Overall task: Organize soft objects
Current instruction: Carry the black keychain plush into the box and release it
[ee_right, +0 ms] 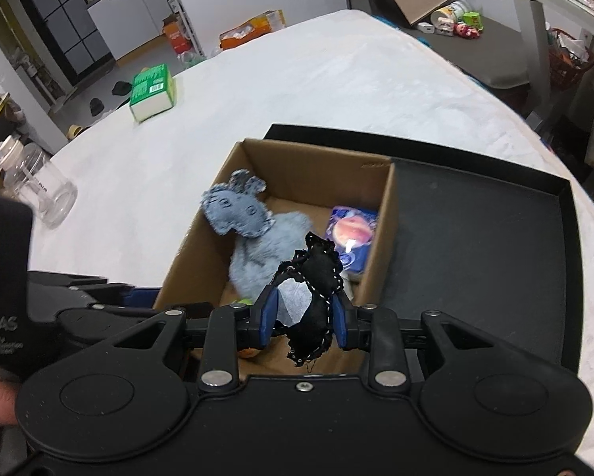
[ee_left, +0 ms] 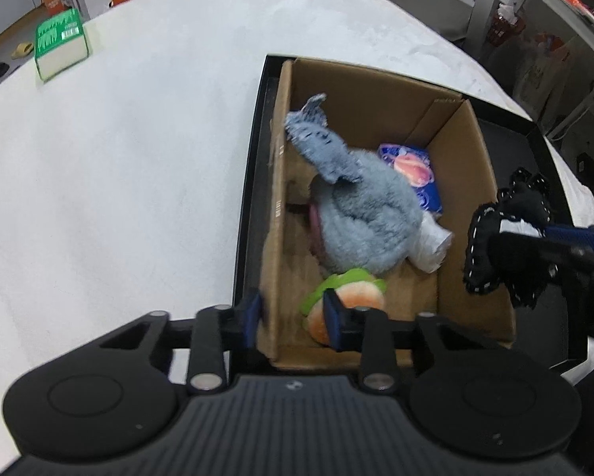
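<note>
Right gripper pinches a black stitched plush between its jaws. Left gripper straddles the cardboard box wall, contact unclear.

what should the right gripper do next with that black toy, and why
Probably carry it a little further over the cardboard box and open. The right gripper is shut on the black stitched toy, which hangs above the box's near end, where the grey plush and blue packet already lie.
</note>
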Available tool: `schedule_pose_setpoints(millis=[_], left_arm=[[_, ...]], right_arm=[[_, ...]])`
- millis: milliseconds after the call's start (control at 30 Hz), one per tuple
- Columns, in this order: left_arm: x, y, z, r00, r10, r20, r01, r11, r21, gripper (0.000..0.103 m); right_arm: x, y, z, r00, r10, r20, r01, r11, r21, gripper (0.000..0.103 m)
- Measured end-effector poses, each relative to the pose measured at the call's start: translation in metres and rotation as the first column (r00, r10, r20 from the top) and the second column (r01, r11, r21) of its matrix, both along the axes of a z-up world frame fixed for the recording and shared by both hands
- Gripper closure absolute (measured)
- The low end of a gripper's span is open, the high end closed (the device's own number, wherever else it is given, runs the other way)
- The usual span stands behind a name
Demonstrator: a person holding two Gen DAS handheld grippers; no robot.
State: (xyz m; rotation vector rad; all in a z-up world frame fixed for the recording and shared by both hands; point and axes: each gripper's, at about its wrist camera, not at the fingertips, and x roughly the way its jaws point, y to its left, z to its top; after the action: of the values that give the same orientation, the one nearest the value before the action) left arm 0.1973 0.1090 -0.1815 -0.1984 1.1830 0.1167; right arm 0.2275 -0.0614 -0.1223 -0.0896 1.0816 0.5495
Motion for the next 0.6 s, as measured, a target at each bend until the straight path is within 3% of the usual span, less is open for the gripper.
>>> schedule_pose_setpoints(millis=[233,500,600], left_arm=[[0.0014,0.0064,-0.0069,0.999,0.022,-0.036,-0.021,1.0,0.004,0.092],[-0.0017,0.0087,-0.0047,0.999,0.047,-0.024,-0.046,0.999,0.015,0.093],[-0.0012,0.0103,-0.0026,0.997,0.07,-0.017,-0.07,0.997,0.028,0.093]], right_arm=[[-0.0074,0.0075,-0.0004,1.0,0.002,-0.01,-0.002,1.0,0.006,0.074],[-0.0068,0.0106,-0.0015,1.0,-0.014,0.005,0.014,1.0,0.013,0.07],[-0.0065,0.0066,0.0,1.0,-0.022,0.001,0.022,0.999,0.028,0.054]])
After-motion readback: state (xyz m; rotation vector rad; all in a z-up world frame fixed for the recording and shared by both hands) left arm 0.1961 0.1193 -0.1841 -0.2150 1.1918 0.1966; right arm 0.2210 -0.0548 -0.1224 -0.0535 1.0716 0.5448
